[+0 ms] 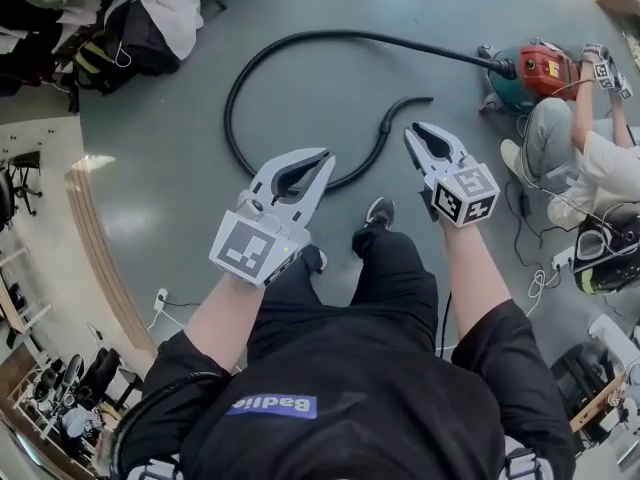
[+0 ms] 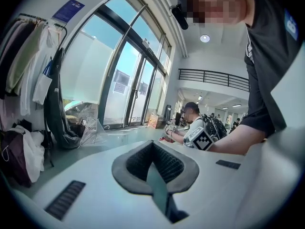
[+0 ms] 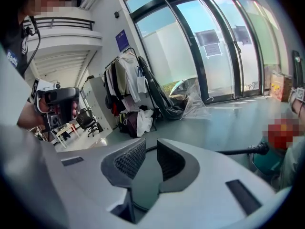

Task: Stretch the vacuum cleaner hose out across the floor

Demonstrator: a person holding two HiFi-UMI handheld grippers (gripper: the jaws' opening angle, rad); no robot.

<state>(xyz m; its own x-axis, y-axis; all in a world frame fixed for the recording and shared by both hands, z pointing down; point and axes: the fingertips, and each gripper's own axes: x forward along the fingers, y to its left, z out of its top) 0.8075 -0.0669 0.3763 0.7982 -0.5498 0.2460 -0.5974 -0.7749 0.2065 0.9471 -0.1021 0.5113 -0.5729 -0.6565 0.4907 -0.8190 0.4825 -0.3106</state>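
1. Left hand-held gripper (image 1: 318, 163), white with dark ribbed pads: jaws closed together, nothing between them, held above the floor in front of the person's legs.
2. Right hand-held gripper (image 1: 413, 136), same make: jaws slightly apart, empty, above the floor beside the hose's free end.
3. Grey-green smooth floor (image 1: 300, 78).
4. Black flexible vacuum cleaner hose (image 1: 232, 98): lying on the floor in a wide open loop, its free end (image 1: 425, 99) curving back near the right hand-held gripper, its other end joined to the cleaner.
5. Red and teal canister vacuum cleaner (image 1: 535, 71): on the floor at far right, just beside a seated person (image 1: 560, 148).
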